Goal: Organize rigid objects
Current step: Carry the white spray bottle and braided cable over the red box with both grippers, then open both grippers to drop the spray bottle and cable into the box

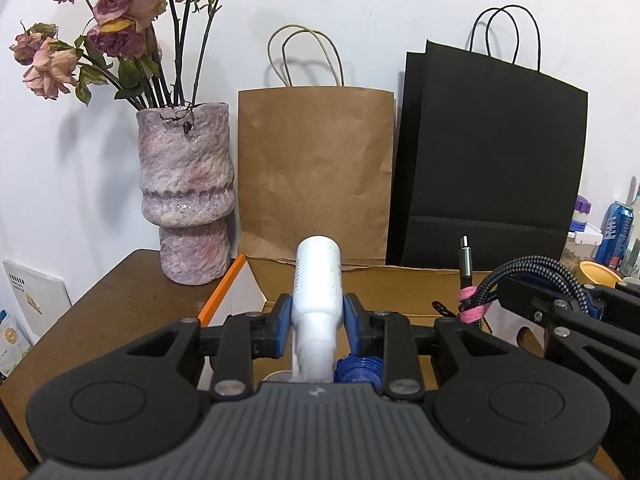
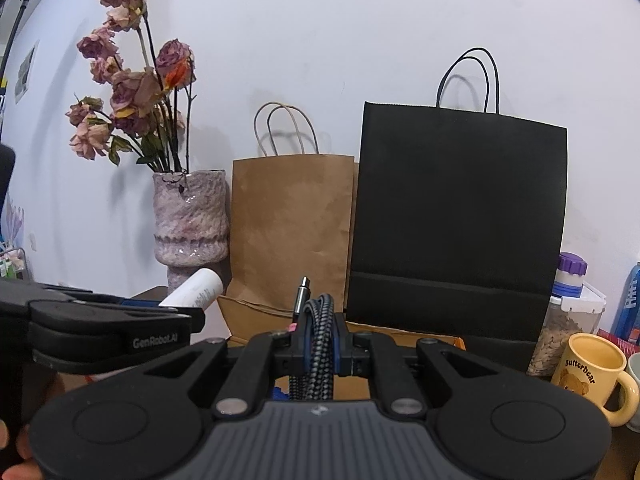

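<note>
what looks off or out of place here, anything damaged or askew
Nothing is spilled or broken. The one oddity is the flowers in the pink vase: they are dried out, heads drooping. The left gripper is shut on a white bottle, and the right gripper on a braided cable, both held securely.

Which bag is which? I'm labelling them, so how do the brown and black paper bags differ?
The brown bag is shorter, creased, with pale twine handles; the black bag is taller, smoother, with thin black handles. The brown bag stands beside the vase, the black one nearer the mug. Both stand upright against the wall.
</note>
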Demonstrator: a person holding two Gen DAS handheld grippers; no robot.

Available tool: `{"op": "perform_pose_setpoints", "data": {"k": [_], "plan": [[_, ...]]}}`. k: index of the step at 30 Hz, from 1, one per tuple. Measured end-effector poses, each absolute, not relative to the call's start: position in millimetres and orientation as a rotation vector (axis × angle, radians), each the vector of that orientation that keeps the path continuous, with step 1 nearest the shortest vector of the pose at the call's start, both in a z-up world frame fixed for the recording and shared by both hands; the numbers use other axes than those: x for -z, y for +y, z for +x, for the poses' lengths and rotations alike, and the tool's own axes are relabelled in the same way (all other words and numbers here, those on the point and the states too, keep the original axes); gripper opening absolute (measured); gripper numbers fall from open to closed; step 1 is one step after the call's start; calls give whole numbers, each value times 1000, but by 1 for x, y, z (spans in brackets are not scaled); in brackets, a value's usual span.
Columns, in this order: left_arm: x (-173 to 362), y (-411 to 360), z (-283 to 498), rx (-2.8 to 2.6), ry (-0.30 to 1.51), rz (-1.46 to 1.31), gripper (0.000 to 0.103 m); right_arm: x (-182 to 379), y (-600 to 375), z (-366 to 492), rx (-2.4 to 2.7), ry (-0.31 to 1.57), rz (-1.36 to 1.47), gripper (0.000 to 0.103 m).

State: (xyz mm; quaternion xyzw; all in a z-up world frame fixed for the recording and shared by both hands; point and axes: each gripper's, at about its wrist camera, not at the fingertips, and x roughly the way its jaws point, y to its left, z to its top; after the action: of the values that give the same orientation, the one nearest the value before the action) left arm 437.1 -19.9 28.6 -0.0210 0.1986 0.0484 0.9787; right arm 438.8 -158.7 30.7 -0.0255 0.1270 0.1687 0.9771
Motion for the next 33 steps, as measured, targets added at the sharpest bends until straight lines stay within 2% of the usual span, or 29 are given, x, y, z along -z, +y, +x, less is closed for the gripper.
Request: {"op": "perform_pose_setpoints", "data": {"k": [24,25,26,27,28,30,33], "plan": [[-13,-8,475,-172,483,-20,30,-12,-157,471,-323,355,-67,11],[-13,-7,475,-176,483,-18,39,-11,-158,472,-312,364,-70,16],[-13,-6,475,-181,482,-19,62,-10,-159,473,-298,375,-72,23],[-13,-5,474,-188,477,-25,75,-10,-161,474,-279,384,-66,48],[-14,-4,474,-197,470,-29,96,-9,-163,474,-268,387,-61,75],[-17,-3,471,-218,451,-26,102,-9,-165,474,-249,387,-73,94],[-18,0,472,-229,454,-35,103,-8,-166,474,-221,389,-79,103]]}}
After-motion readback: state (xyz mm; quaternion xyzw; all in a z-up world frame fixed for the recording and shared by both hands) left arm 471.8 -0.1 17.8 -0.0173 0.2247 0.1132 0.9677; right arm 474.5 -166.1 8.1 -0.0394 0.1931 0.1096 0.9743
